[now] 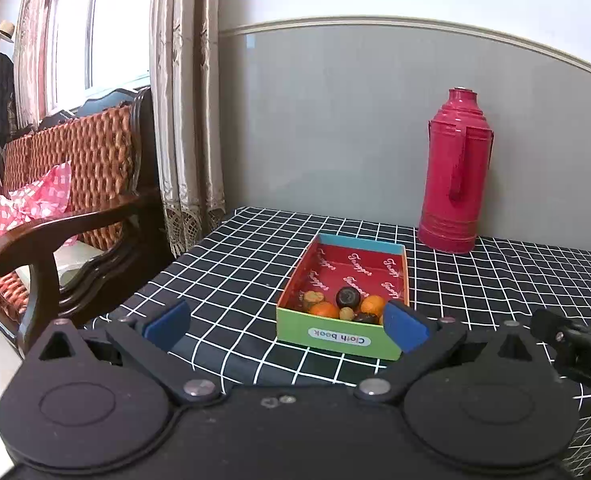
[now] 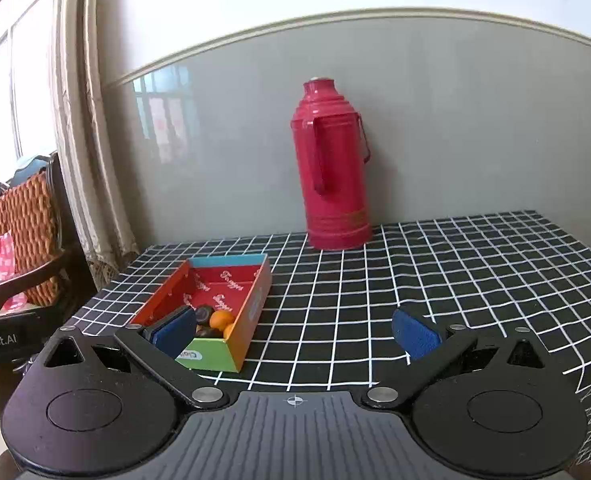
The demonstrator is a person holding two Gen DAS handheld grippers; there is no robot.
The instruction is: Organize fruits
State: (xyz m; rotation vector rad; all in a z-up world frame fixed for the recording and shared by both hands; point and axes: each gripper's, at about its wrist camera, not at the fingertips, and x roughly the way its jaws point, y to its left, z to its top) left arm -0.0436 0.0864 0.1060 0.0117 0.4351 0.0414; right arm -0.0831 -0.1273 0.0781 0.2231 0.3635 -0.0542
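Observation:
A small open cardboard box [image 1: 337,339] with a green front and red lining sits on the checked tablecloth; it also shows in the right wrist view [image 2: 251,308]. Several small fruits lie at its near end: oranges [image 1: 324,309], a dark round fruit [image 1: 348,297] and small brownish ones. In the right wrist view an orange [image 2: 220,318] shows in the box. My left gripper [image 1: 287,326] is open and empty, held just before the box. My right gripper [image 2: 295,334] is open and empty, to the right of the box, its left pad [image 2: 173,334] in front of the box's near end.
A tall red thermos [image 1: 453,172] stands at the back by the grey wall, also in the right wrist view [image 2: 333,168]. The table [image 1: 235,264] has a black checked cloth. A wooden armchair [image 1: 75,208] with a woven back and a curtain [image 1: 183,120] stand left of the table.

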